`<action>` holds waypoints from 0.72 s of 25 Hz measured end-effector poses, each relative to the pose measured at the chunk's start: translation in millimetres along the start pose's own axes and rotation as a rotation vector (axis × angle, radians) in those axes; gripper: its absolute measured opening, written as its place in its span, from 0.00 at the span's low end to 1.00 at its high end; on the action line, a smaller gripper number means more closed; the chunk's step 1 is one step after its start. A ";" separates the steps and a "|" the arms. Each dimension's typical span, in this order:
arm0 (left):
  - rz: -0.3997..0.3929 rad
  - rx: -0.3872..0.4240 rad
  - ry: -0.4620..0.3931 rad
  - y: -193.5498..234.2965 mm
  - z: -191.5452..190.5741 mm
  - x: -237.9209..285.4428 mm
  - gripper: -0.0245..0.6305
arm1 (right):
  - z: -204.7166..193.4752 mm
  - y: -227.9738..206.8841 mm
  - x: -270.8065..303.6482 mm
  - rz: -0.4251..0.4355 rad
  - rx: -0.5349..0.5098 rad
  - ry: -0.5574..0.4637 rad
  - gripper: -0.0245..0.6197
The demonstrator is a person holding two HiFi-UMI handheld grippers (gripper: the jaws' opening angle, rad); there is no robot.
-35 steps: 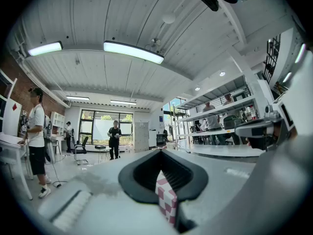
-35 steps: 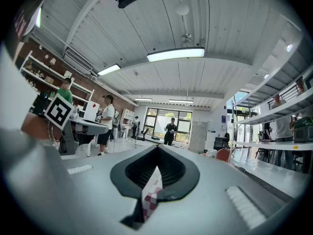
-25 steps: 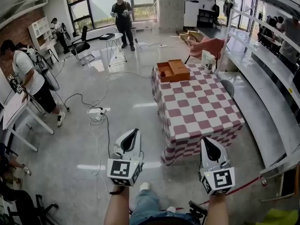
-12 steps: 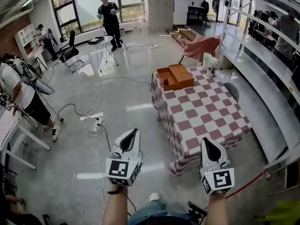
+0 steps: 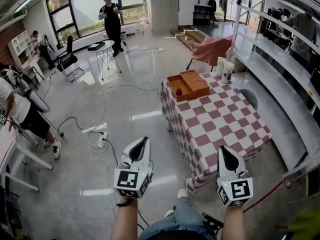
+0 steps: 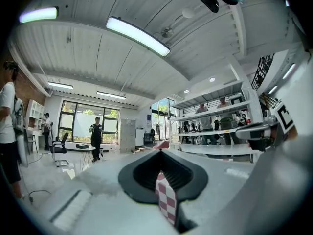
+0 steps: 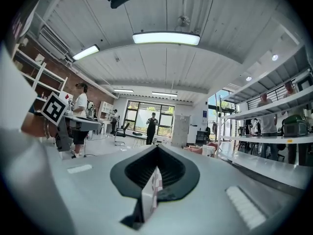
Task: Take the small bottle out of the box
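Observation:
An open wooden box (image 5: 188,85) sits at the far end of a table with a red-and-white checked cloth (image 5: 220,121). A small dark-red thing (image 5: 178,91) lies in the box's left compartment; it is too small to tell whether it is the bottle. My left gripper (image 5: 143,142) and right gripper (image 5: 223,152) are held low in front of me, well short of the box. The left one hangs over the floor and the right one over the table's near corner. Both are shut with nothing in them. In the gripper views the left gripper (image 6: 161,173) and right gripper (image 7: 154,171) show only a thin slit.
Two white cups (image 5: 224,69) stand at the table's far right corner, with a pink chair (image 5: 212,48) behind. Metal shelving (image 5: 280,59) runs along the right. Cables and a power strip (image 5: 100,140) lie on the floor at left. People stand at the left and far back.
The table and box have drawn nearer and shifted a little right in the head view as I step forward. Both grippers keep their pose and stay shut.

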State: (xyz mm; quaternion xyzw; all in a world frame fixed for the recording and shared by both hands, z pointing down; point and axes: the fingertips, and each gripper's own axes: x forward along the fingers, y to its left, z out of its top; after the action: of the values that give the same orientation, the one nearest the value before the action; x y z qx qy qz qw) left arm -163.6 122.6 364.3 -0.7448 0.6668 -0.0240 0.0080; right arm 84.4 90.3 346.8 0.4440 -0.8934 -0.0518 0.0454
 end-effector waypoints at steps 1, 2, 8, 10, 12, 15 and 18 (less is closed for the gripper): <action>-0.007 -0.006 0.001 1.0 0.0 5.1 0.04 | -1.1 -1.7 4.5 -0.002 -0.001 0.003 0.03; -0.012 -0.007 0.001 1.7 1.0 10.6 0.04 | -2.6 -3.8 9.3 -0.003 -0.002 0.006 0.03; -0.019 0.007 0.005 16.3 -0.8 53.7 0.04 | -15.7 -24.1 49.1 -0.021 0.007 0.014 0.03; -0.022 0.013 0.017 23.0 -3.5 70.8 0.04 | -18.6 -31.4 66.7 -0.023 0.011 0.012 0.03; -0.029 0.019 0.018 29.1 -3.6 91.4 0.04 | -21.4 -40.0 86.7 -0.027 0.018 0.012 0.03; -0.045 0.045 0.016 39.6 -6.6 126.6 0.04 | -24.0 -53.2 120.2 -0.024 0.029 0.011 0.03; -0.053 0.057 0.022 53.2 -7.2 165.2 0.04 | -25.5 -67.0 157.4 -0.024 0.035 0.014 0.03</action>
State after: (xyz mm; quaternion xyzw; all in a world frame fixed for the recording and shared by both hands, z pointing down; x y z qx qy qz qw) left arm -198.6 -47.3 373.3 -0.7614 0.6459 -0.0512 0.0213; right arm 45.8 -76.9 368.7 0.4557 -0.8884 -0.0336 0.0435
